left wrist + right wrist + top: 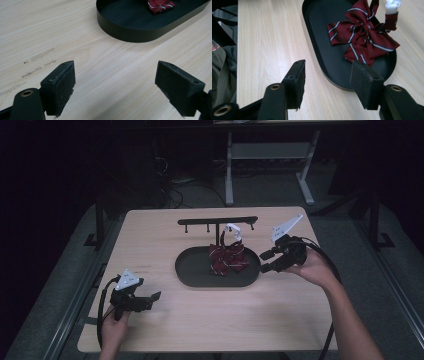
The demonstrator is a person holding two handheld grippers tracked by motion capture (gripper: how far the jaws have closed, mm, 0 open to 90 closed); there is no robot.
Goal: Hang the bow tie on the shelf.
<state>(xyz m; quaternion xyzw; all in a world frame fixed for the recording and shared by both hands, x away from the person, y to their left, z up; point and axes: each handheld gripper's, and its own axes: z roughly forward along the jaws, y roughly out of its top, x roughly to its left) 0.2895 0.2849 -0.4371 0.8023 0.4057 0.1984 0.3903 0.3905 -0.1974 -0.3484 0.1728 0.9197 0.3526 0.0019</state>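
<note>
Table: I see a light wooden table [165, 230] under the high view, dark room around it.
Tray: a black oval tray [192, 270] sits near the middle of my table; its wall shows close in the left gripper view [130, 33] and in the right gripper view [317, 32].
Bow tie: a dark red bow tie with white stripes [228, 259] lies inside the tray, toward its right half. In the right gripper view [364, 41] I see its strap running over the far rim to a white clasp [392, 6].
Rack: a black bar rack with short pegs [217, 221] stands just behind the tray; the strap's white clasp [233, 228] rises up beside it, though I cannot tell if it hangs on a peg.
Left gripper: my left gripper [150, 300] is low over the bare wood at the near left, well apart from the tray. Its jaws stand wide apart with nothing between them [115, 87].
Right gripper: my right gripper [266, 260] is at the tray's right end, just beside the rim. Its jaws are apart, empty, aimed at the bow tie [327, 80].
Marks: faint scuffs [37, 62] show on the wood left of the left gripper.
</note>
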